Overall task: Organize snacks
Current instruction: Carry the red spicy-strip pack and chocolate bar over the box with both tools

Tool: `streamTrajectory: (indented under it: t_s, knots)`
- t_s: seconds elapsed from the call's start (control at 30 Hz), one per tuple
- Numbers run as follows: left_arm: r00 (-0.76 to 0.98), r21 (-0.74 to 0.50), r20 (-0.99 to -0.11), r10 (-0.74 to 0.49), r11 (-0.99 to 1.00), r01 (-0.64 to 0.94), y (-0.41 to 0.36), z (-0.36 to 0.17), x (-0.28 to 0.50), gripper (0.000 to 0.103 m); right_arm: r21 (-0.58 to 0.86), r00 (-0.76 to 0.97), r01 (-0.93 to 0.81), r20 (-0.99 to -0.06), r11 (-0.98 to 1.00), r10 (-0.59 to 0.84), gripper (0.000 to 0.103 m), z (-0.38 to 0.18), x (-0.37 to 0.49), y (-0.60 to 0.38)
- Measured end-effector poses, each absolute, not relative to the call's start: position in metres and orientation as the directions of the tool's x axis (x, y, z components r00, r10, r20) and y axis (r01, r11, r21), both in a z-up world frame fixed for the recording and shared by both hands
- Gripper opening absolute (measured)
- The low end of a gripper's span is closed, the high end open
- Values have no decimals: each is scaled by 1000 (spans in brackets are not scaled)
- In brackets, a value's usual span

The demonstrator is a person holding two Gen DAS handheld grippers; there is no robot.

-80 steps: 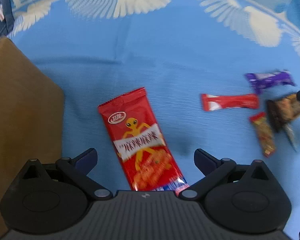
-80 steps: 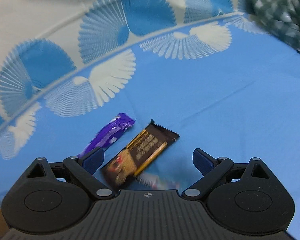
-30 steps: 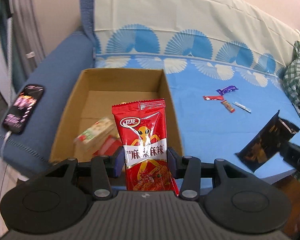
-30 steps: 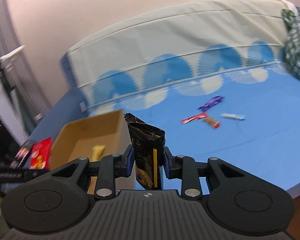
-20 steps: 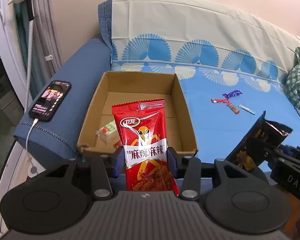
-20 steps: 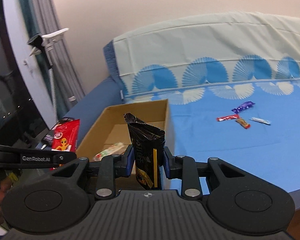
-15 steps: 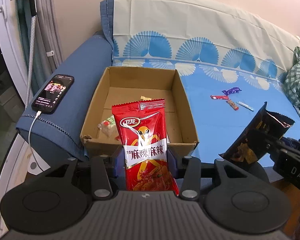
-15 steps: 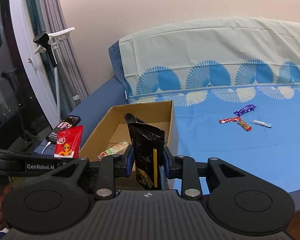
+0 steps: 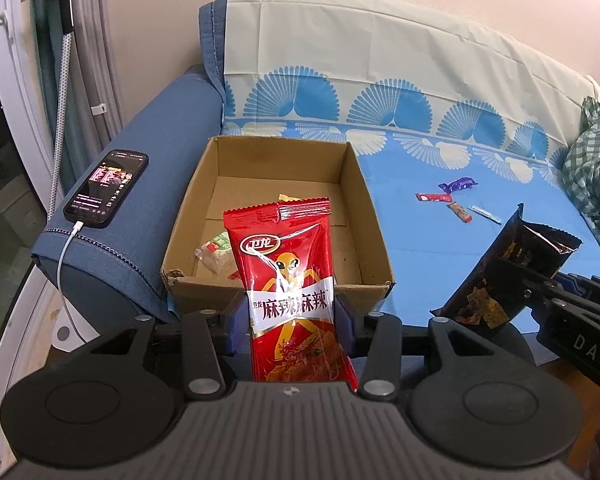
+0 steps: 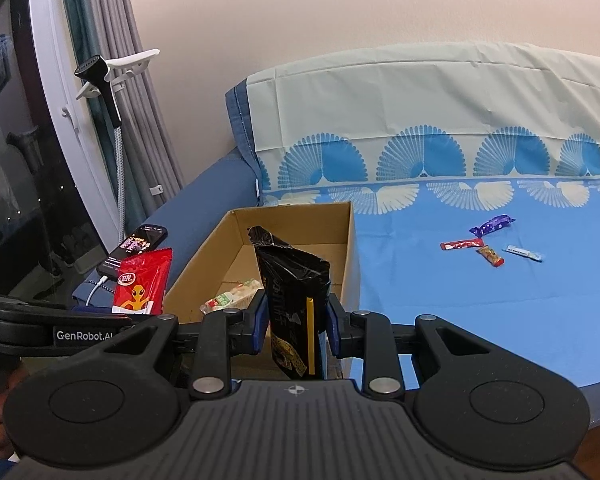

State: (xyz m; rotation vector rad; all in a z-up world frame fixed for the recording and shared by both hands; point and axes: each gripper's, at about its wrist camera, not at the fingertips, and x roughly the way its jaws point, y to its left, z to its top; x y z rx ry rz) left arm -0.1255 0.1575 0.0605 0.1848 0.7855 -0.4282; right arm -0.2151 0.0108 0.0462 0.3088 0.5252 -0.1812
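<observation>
My left gripper (image 9: 291, 322) is shut on a red snack packet with an orange alien (image 9: 286, 280) and holds it upright in front of the near wall of an open cardboard box (image 9: 376, 224). My right gripper (image 10: 296, 320) is shut on a black snack packet (image 10: 294, 292), upright, also just short of the box (image 10: 348, 240). The box holds a green-and-white wrapped snack (image 9: 216, 250). Each gripper shows in the other's view: the black packet (image 9: 508, 276) at the right, the red packet (image 10: 142, 282) at the left.
Several small snacks lie on the blue sofa cover: a purple one (image 9: 458, 185), a red bar (image 9: 434, 197), an orange bar (image 9: 460, 213) and a white stick (image 9: 486, 214). A phone on a charging cable (image 9: 106, 188) rests on the armrest. Green checked cloth (image 9: 592, 176) lies at the right.
Both grippers picked packets up off the sofa cover, rose and pulled back to face the box. In the last half second the views barely shifted.
</observation>
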Motion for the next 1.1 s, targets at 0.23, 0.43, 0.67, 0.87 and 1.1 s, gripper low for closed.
streamTrajectory:
  t_s: [0.23,0.43,0.67,0.87,1.1]
  knots:
    - [617,1,-726,-303,897,442,157,58,-122,49,244,844,249,-529,937,-87,31,45,-210,9]
    - [612,-1,-733,-296,901,434,155,57,-116,49,244,837,252,-540,936,-84,31,42,-206,9]
    - [606,-12,-743,-285,910,413,161,53,-101,50,230,825,252,-559,940,-84,31,40,-195,7]
    - [608,-15,-747,-268,922,388,170,51,-74,50,210,811,251,-578,945,-87,31,36,-178,7]
    - [603,-21,-755,-255,930,367,176,48,-36,50,197,800,228,-596,954,-68,31,35,-143,8]
